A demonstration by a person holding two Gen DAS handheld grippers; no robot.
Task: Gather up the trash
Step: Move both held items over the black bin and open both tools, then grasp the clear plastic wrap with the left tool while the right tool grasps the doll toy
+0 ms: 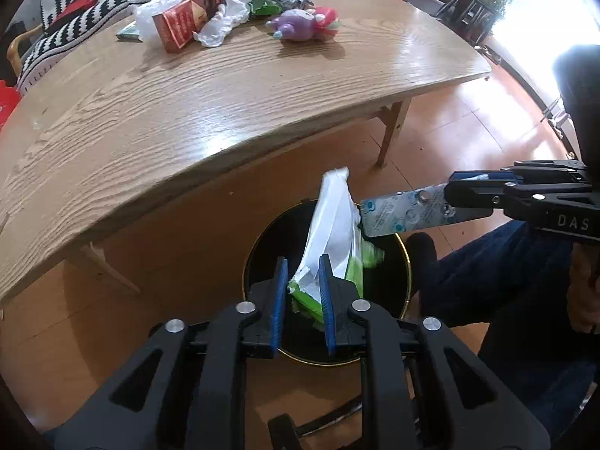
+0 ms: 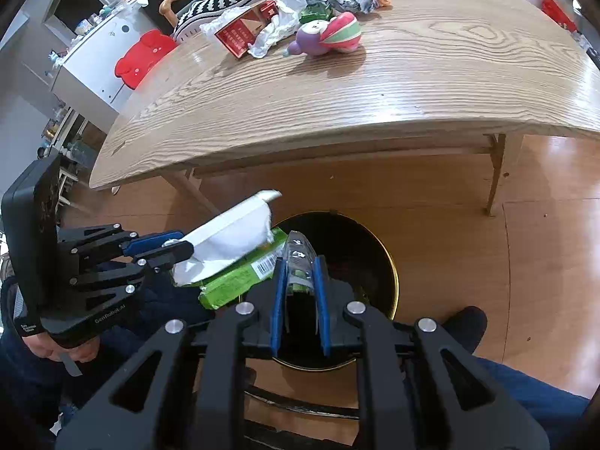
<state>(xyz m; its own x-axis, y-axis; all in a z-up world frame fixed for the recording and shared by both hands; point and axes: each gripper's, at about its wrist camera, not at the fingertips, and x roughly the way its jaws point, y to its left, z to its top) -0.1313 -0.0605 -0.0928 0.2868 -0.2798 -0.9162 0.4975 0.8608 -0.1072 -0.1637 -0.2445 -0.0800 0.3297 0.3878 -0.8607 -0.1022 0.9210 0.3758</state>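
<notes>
Our left gripper clamps the green-and-white tissue pack, our right gripper the silvery blister sheet, both held over the round black bin.

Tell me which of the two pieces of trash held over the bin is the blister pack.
The blister pack is in the right gripper: flat, silvery, bubbled. The left gripper holds the green-and-white tissue pack over the black bin.
</notes>
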